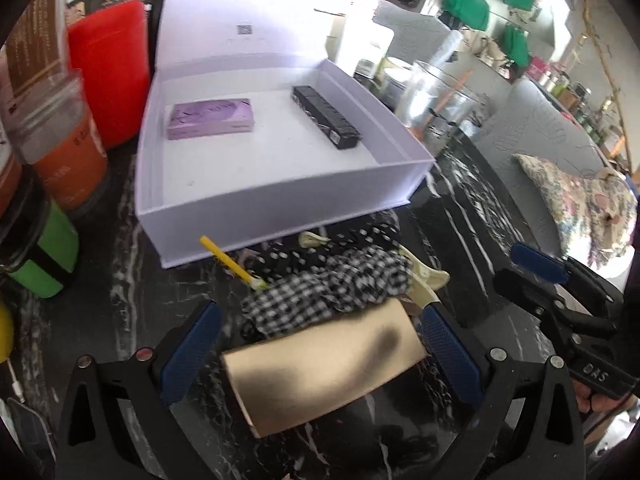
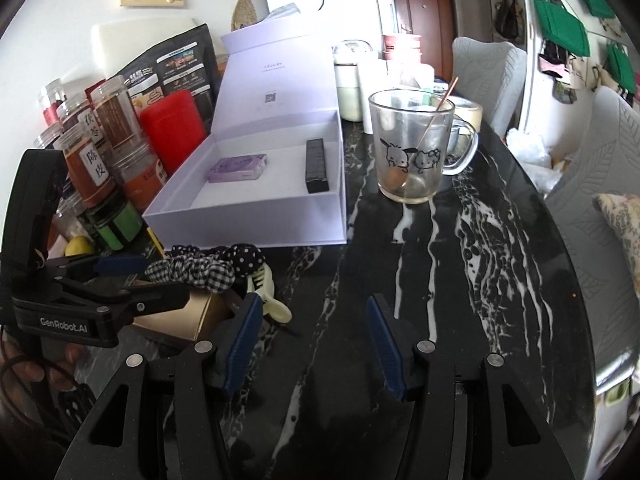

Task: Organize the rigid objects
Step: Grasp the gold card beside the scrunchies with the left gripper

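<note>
- The left gripper (image 1: pixel 320 356) had its blue ribbed pads spread to either side of a gold box (image 1: pixel 324 376); a gap showed at the left pad, and whether the right pad touched the box could not be told.
- The right gripper (image 2: pixel 316 344) stood partly spread over bare marble table (image 2: pixel 460 272), with nothing between its pads.
- The gold box was smooth, matte and rectangular, lying on the table just in front of the scrunchies (image 1: pixel 332 284): one gingham, one polka-dot, both soft and gathered, beside a cream hair clip (image 2: pixel 266 300).
- A white open box (image 1: pixel 280 184) with stiff walls and a raised lid held a flat purple pack (image 1: pixel 211 119) and a long black bar (image 1: pixel 326 117), well apart.
- Only the right view showed the glass mug (image 2: pixel 412 152) with cartoon prints and a thin stick; only the left view showed a yellow stick (image 1: pixel 230 262) by the white box.
</note>
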Demonstrator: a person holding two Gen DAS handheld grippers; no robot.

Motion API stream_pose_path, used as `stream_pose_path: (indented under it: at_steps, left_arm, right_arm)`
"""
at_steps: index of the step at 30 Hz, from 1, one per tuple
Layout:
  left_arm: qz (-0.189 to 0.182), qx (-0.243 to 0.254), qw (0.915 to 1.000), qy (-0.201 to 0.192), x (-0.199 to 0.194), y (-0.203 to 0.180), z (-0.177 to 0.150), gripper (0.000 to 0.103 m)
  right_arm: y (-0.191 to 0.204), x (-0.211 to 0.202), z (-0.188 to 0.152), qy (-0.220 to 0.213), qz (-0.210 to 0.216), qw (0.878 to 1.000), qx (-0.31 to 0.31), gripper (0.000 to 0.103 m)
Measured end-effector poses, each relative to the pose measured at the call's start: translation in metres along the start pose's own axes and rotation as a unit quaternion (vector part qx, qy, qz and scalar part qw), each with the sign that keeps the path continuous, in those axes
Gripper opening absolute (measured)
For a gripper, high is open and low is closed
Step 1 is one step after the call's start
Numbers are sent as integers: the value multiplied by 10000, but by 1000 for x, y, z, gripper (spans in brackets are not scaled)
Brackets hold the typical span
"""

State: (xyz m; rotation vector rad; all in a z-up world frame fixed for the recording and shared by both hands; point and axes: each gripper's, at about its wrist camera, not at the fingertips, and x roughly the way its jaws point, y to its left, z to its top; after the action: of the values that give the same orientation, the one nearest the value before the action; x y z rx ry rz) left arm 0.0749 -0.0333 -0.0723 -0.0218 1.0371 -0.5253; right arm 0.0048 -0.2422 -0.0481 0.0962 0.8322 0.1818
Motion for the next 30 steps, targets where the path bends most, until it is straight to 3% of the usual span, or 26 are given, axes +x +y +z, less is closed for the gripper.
stream_pose_path:
  at_steps: [3,13,18,25,27,30]
  left_arm:
    - [-150,22,9998,104,3,-1,-3,102]
    - [-153,249,9993,239,-2,-12,-22,102]
    - [-242,113,9989,396,-5,-18,-36,102]
    - [-298,35,9991,285,-10,-28,-44,102]
    - [-308,131,9990,286,-8,-34,-45,101]
    - [-234,314,9988,296,-3,-44,-44,91]
  right_arm:
    - [-1,0,-1,13,16,10000,12,54]
    - [-1,-1,-3,5,36,10000,10,54]
    - [-2,0,-4,33,37,10000,-12,54]
    - [-3,3,-6,89,43,10000,-16,54]
    - [-3,3,-6,74,62,9999,-33,54]
    - [-2,2,-5,50,73,9999,-70,54]
